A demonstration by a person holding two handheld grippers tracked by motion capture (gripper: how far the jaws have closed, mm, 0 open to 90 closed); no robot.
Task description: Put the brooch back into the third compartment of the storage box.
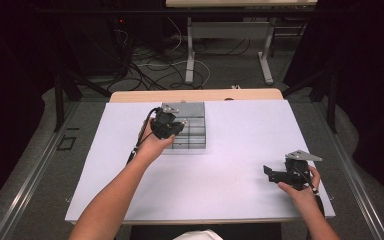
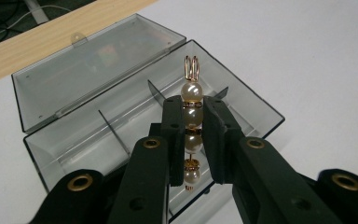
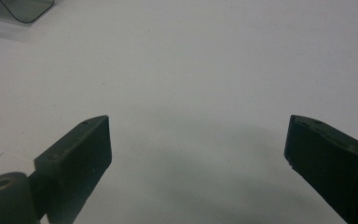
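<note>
A clear grey plastic box (image 1: 194,131) with dividers lies open at the table's middle back; in the left gripper view its lid (image 2: 88,65) is folded back and the compartments (image 2: 135,126) look bare. My left gripper (image 2: 193,112) is shut on a pearl-and-gold bead clip (image 2: 192,93), held upright just above the box. In the high view the left gripper (image 1: 176,127) hovers over the box's left part. My right gripper (image 1: 270,172) stands open near the table's front right, its jaws wide apart over bare white surface (image 3: 196,121) with nothing between them.
The white tabletop (image 1: 240,145) has a wooden strip (image 1: 195,95) along its back edge. A corner of the box (image 3: 25,9) shows at the top left of the right gripper view. Cables and table legs (image 1: 190,55) lie on the floor beyond.
</note>
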